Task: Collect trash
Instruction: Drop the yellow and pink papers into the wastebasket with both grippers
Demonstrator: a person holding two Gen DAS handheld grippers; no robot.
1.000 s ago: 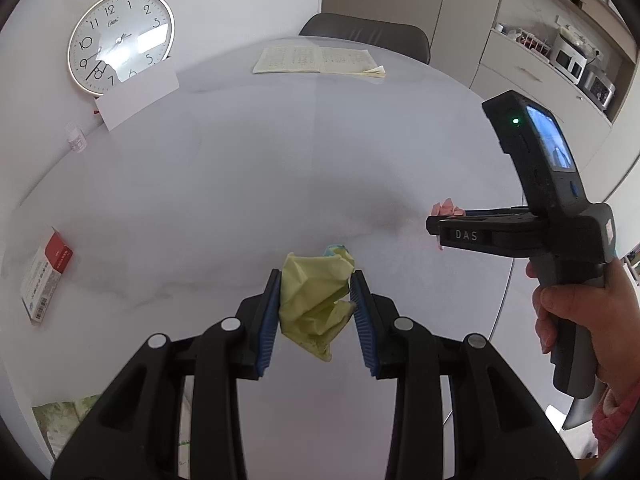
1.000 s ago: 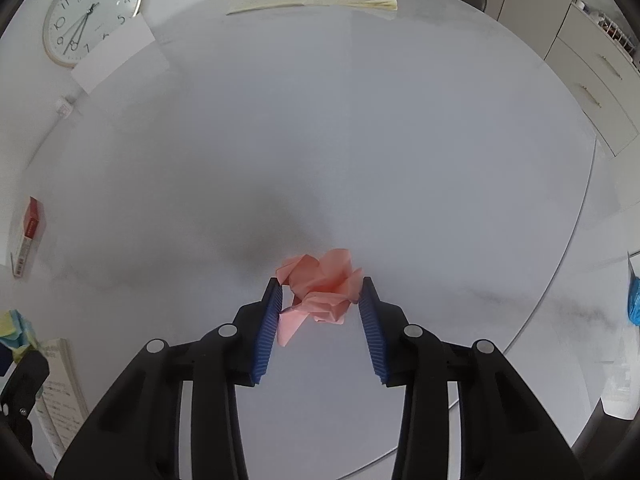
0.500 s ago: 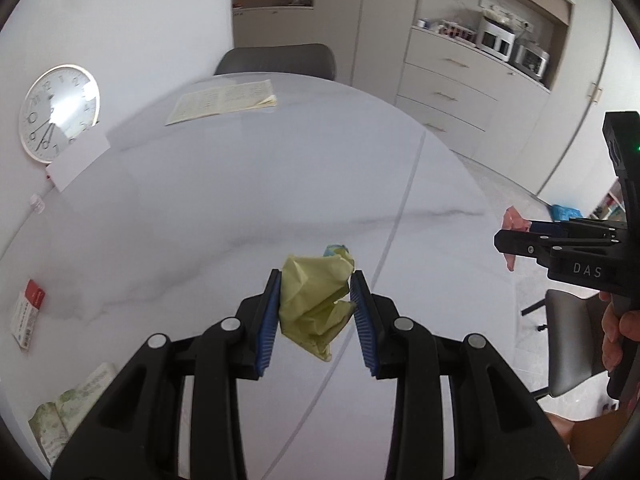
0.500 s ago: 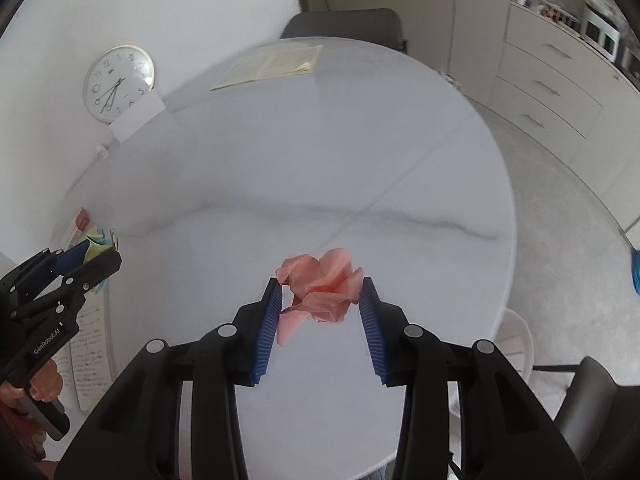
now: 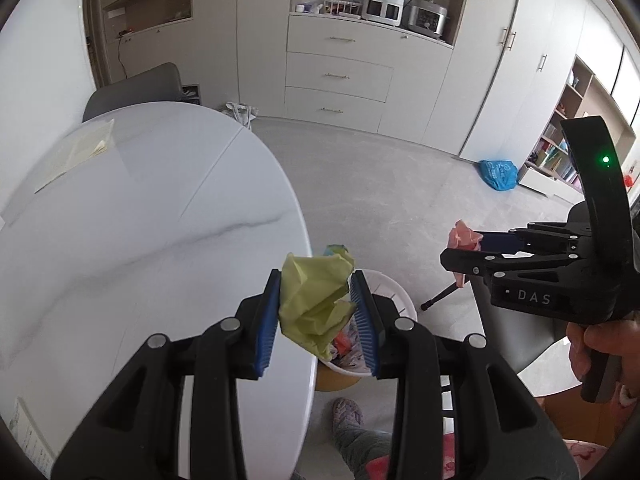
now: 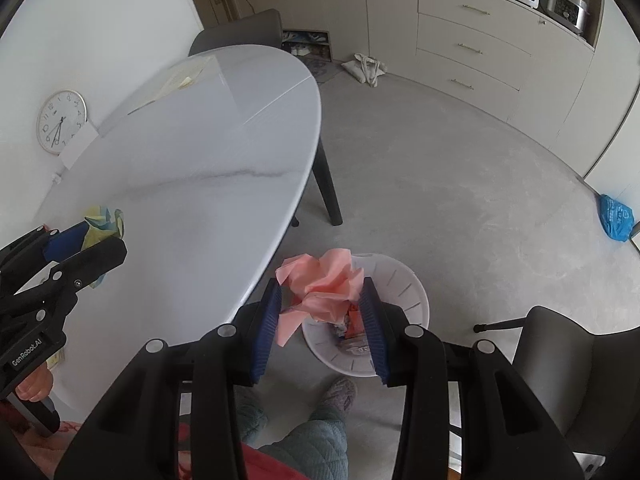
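Observation:
My left gripper (image 5: 316,316) is shut on a crumpled yellow-green paper (image 5: 314,300), held over the right edge of the white marble table (image 5: 140,240). My right gripper (image 6: 320,320) is shut on a crumpled pink paper (image 6: 322,286), held in the air above a white trash basket (image 6: 404,288) on the floor that holds some trash. The basket also shows in the left wrist view (image 5: 394,294), just past the table's edge. The right gripper with the pink paper (image 5: 462,238) shows at the right of the left wrist view. The left gripper with the yellow-green paper (image 6: 102,220) shows at the left of the right wrist view.
An open booklet (image 5: 76,152) lies at the table's far end. A grey chair (image 6: 580,376) stands right of the basket, another (image 5: 132,90) behind the table. A blue bag (image 6: 616,218) lies on the floor. Cabinets (image 5: 340,80) line the far wall. The person's slippered feet (image 6: 336,396) are below.
Both grippers have swung right, away from the table top toward its edge, each still holding its paper. The trash basket on the floor has come into view beneath them.

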